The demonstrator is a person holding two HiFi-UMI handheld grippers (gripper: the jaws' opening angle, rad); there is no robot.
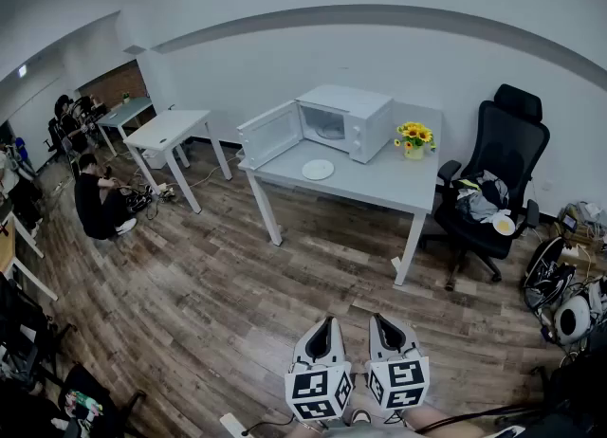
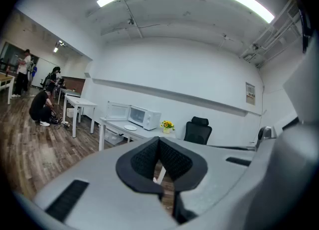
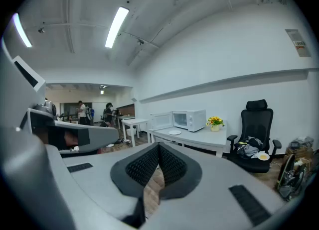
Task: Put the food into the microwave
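A white microwave stands on a grey table across the room, its door swung open to the left. An empty white plate lies in front of it. On the seat of a black office chair, right of the table, rests a small plate with yellow food. My left gripper and right gripper are side by side at the bottom of the head view, far from the table. Both are shut with nothing between the jaws. The microwave shows small in both gripper views.
A pot of sunflowers stands right of the microwave. A second white table stands to the left, with a person crouching by cables on the floor. Bags and gear lie at the right. Wood floor stretches between me and the table.
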